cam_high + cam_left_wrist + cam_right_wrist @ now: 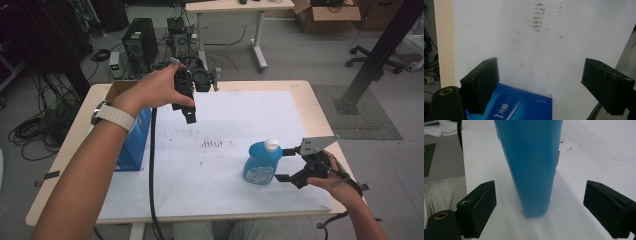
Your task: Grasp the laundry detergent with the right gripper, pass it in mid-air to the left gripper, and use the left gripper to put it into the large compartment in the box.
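Note:
A blue bottle [261, 163] with a white cap stands upright on the white sheet [230, 125], right of centre. My right gripper [284, 164] is open just to its right, its jaws level with the bottle's sides. In the right gripper view the bottle [531, 165] rises between the two spread jaws without touching either. My left gripper [187, 111] is held high over the sheet's far left part, pointing down, open and empty. Below it lies a blue box [516, 105], seen again on the table's left side [135, 137].
The wooden table [305, 95] carries the white sheet, which has brown smudges [212, 144] near its middle. A black cable [151, 170] hangs from the left gripper across the sheet. Computers, cables and another desk [240, 7] stand on the floor beyond.

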The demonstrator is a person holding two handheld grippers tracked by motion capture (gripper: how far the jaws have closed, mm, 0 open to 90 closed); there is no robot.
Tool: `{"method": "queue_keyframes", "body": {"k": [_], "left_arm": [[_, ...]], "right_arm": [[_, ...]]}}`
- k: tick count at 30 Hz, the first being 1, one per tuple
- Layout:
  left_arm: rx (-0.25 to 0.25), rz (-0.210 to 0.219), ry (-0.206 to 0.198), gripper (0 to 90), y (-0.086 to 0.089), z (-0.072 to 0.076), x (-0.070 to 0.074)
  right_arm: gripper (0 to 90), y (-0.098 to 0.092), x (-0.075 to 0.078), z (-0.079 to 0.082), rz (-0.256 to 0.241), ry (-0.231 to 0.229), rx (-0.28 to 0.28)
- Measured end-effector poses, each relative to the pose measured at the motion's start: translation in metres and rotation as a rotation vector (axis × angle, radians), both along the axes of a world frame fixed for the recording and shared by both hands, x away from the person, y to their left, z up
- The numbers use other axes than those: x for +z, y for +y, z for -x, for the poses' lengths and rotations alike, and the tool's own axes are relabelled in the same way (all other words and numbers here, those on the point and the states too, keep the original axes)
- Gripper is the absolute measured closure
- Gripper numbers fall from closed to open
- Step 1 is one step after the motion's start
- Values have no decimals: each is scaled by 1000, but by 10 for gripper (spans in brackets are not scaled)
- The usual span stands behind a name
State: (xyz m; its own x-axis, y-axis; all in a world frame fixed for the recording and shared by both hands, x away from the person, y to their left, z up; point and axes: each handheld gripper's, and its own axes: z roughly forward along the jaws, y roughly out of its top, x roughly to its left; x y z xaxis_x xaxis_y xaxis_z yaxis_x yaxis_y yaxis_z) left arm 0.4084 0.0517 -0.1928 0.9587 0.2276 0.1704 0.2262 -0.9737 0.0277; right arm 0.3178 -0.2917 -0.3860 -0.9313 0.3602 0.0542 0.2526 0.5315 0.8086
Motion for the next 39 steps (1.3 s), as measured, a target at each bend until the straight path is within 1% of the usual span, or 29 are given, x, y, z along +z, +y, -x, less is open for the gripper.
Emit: {"method": "queue_keyframes", "body": {"k": [4,8,13,17,24,33,39], "left_arm": [[1,-4,2,147,0,0,0],[2,-6,3,147,0,-1,0],[4,-2,-1,147,0,-1,-1],[6,-6,3,147,0,-1,-1],[3,-5,5,147,-1,-2,-2],[6,-8,7,147,-2,-3,-3],[12,-8,8,147,-1,-3,-3]], "right_arm": [[110,1,-2,0,-10,0,0],[110,1,-6,-1,-31,-7,-3],[110,3,-10,-1,-41,-4,2],[110,6,-13,-2,-45,-4,9],[110,10,-14,-3,-67,-7,24],[109,17,-17,-6,-84,-8,39],[109,19,-19,-7,-92,-9,40]]}}
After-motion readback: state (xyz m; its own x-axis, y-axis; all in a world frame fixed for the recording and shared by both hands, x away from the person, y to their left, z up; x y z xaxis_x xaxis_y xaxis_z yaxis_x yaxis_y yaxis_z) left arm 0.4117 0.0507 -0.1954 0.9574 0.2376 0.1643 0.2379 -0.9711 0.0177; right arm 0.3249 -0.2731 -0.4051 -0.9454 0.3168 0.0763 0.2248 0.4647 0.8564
